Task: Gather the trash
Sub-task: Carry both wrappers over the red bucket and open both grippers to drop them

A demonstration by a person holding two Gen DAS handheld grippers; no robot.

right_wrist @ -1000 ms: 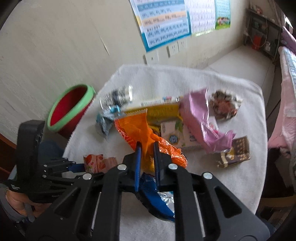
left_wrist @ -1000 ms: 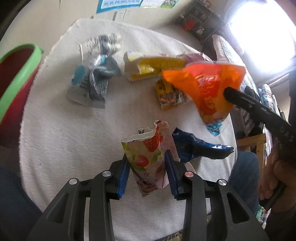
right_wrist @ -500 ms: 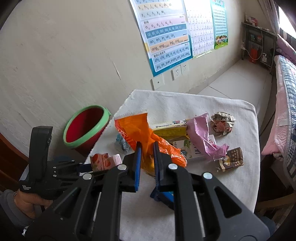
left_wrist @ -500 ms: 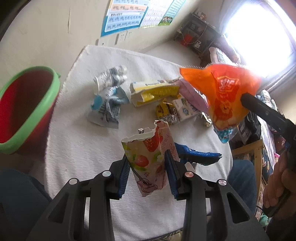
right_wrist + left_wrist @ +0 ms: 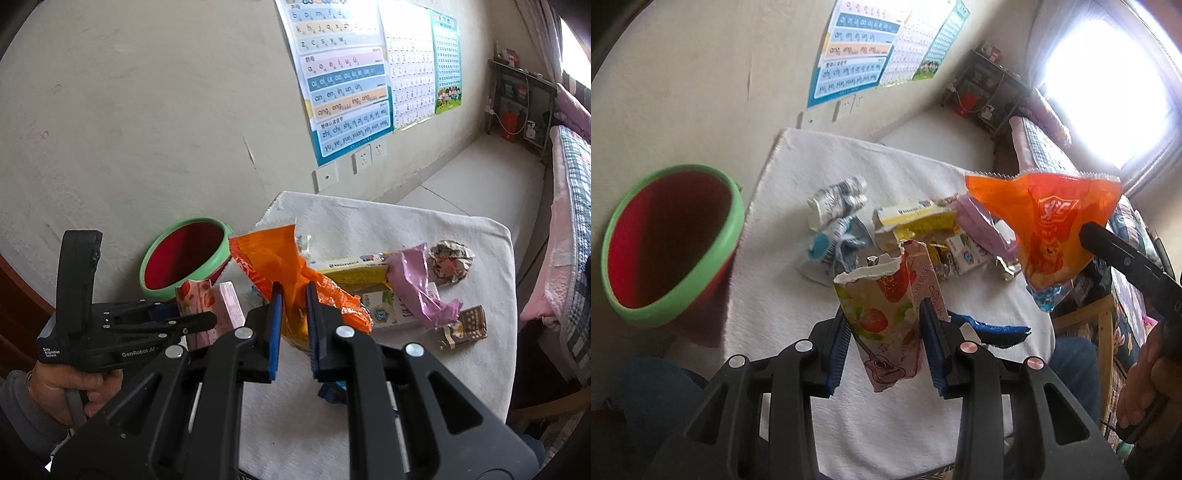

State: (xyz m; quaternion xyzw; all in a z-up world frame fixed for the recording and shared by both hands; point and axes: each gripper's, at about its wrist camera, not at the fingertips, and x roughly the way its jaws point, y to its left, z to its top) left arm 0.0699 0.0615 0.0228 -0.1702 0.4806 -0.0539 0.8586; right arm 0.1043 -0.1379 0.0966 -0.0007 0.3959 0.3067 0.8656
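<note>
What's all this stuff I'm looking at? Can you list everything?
Bin: one, red with green rim, beside the table.
Table: one, white cloth cover.
Strawberry carton: one, pink, held in the left gripper.
Orange bag: one, held in the right gripper.
Blue wrapper: one, on the table's near edge.
Yellow box: one, mid-table.
Purple bag: one, over the boxes.
Crumpled paper: one, far side.
Brown wrapper: one, right side.
Posters: several, on the wall.
Left gripper: black, blue pads.
Right gripper: likewise.
</note>
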